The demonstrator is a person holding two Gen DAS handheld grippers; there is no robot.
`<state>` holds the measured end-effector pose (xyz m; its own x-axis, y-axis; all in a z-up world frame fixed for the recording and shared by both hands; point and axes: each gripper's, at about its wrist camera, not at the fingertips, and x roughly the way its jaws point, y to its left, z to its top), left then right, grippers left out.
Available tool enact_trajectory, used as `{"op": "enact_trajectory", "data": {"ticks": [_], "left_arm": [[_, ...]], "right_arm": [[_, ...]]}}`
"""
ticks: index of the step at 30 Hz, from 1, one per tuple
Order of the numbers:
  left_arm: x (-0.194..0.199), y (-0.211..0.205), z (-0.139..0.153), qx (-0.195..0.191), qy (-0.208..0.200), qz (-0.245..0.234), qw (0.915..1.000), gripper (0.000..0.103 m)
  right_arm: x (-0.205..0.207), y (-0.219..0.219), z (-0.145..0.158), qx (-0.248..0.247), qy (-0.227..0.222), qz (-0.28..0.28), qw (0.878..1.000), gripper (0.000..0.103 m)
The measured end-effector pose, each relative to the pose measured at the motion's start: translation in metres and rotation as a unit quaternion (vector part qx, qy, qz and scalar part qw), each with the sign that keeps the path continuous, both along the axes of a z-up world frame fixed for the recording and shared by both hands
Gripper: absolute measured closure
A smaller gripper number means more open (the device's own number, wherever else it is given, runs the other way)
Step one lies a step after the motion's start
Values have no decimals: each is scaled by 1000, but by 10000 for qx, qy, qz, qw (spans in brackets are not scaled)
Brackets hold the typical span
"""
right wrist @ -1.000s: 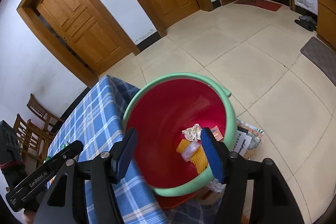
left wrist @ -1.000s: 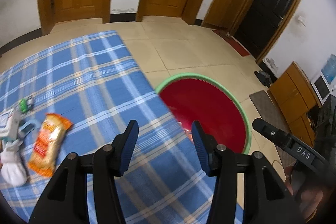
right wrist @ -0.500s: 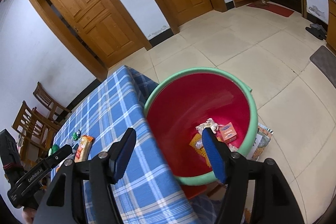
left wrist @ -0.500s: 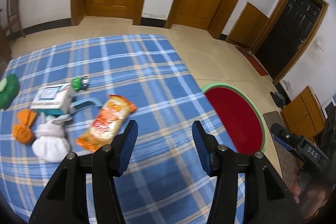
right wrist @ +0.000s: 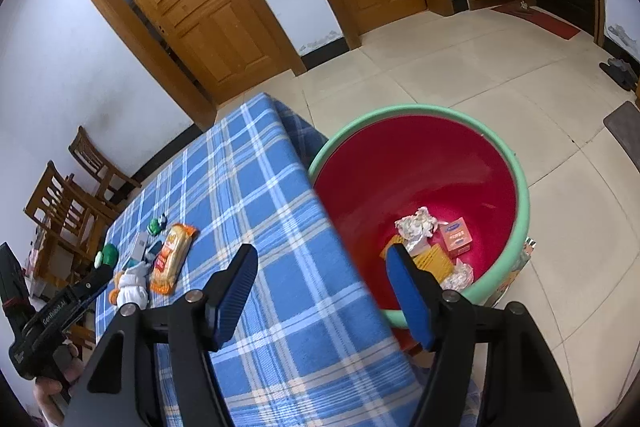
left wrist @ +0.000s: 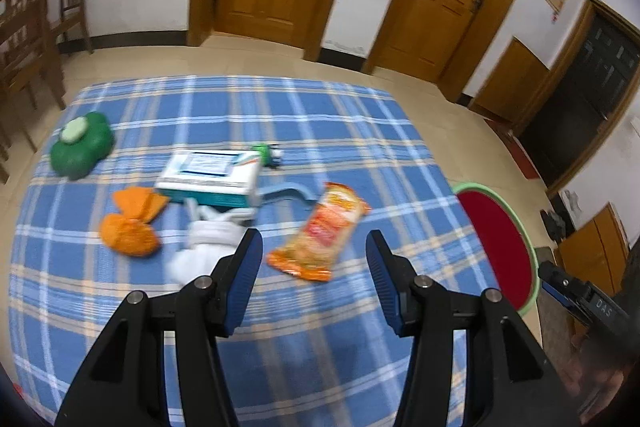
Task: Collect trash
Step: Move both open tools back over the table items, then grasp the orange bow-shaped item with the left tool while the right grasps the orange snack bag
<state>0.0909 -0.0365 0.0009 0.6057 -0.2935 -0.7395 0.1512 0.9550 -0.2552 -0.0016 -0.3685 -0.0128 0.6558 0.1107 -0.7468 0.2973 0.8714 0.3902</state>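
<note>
We have swung our empty, open left tool point(left wrist: 312, 259) from the green-rimmed red plastic bin point(left wrist: 516, 227) toward the near orange crinkly snack wrapper point(left wrist: 320, 231); the desk's point(left wrist: 280, 115) next trash.

Left wrist view is motion-smeared: box point(left wrist: 212, 175) print unreadable, white bundle point(left wrist: 208, 247) partly behind the near finger. Basin point(left wrist: 500, 239) cut by the table edge and the other gripper (far right). Small green item point(right wrist: 157, 223) too small to identify.
</note>
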Motion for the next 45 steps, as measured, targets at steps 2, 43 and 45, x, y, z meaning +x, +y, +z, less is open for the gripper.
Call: {"op": "enact_trajectory", "data": {"ticks": [2, 43, 45], "left_arm": [[0, 13, -1, 53, -5, 108, 9999, 49], [38, 109, -71, 251, 322, 972, 9944, 49], [38, 108, -71, 209, 252, 972, 9947, 56]], "right_arm": [[2, 3, -2, -14, 41, 38, 10000, 33], [63, 112, -17, -417, 434, 1048, 9927, 33], [68, 120, -18, -416, 434, 1133, 9917, 33]]}}
